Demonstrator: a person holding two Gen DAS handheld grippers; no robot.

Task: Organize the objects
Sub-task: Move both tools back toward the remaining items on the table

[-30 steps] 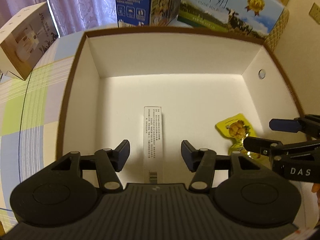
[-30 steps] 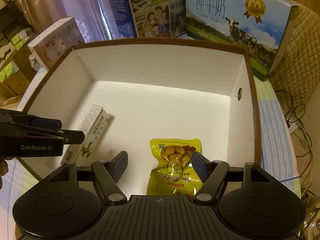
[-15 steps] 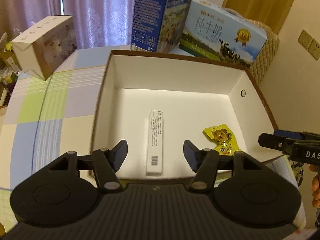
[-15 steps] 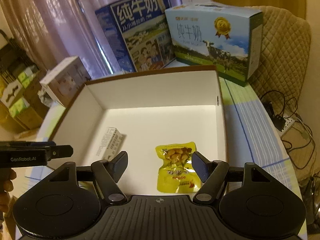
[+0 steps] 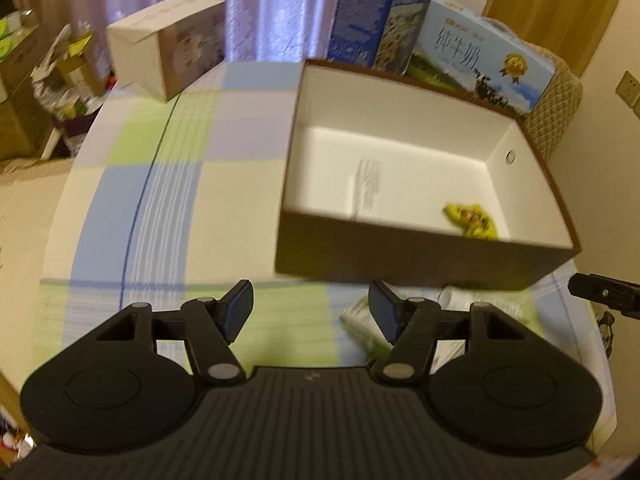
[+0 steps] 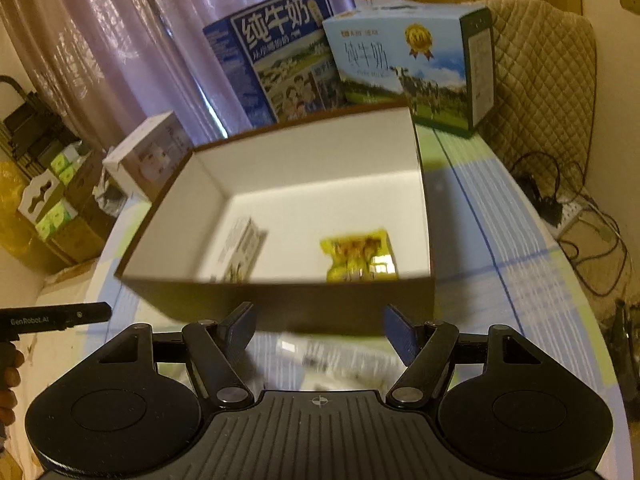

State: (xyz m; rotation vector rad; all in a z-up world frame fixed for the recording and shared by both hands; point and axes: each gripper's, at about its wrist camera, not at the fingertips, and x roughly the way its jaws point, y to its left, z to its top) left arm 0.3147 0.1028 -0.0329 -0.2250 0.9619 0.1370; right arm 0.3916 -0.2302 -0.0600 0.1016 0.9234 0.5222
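Box [image 6: 280,184] on the table [image 5: 160,216] holds a carton [image 6: 240,252] and yellow packet [image 6: 360,256]; both tongs, left [image 5: 311,307] and right [image 6: 320,326], gape wide and empty, so centre over the blurred packets [image 5: 362,320] in front of it before closing.

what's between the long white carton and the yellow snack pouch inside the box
Nothing: in the right wrist view, only bare white floor of the brown-sided cardboard box separates the long white carton from the yellow snack pouch.

black left gripper [image 5: 311,310], blue-padded jaws, silver screws; right gripper [image 6: 320,326] alike, ribbed body
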